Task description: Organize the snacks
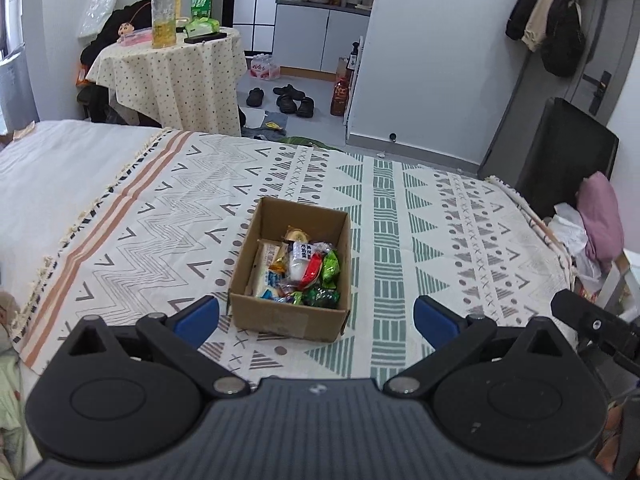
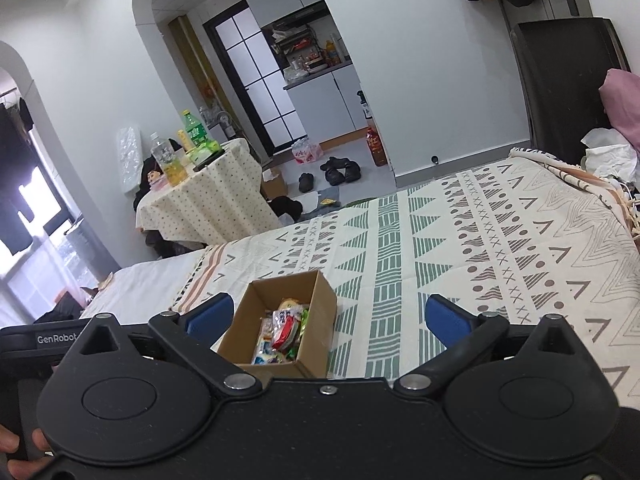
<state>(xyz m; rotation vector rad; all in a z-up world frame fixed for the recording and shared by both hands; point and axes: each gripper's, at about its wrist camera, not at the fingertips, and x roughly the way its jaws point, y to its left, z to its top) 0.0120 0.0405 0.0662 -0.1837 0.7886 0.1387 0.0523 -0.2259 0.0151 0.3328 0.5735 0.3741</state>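
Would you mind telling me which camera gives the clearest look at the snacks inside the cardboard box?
The left wrist view: it looks down into the cardboard box, showing the snacks spread out. The right wrist view sees them at a lower angle, partly hidden by the box's near wall.

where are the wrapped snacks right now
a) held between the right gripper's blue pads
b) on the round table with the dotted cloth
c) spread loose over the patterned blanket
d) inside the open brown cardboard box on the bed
d: the colourful wrapped snacks all lie inside the open brown cardboard box on the patterned blanket, and both grippers are open and hold nothing.
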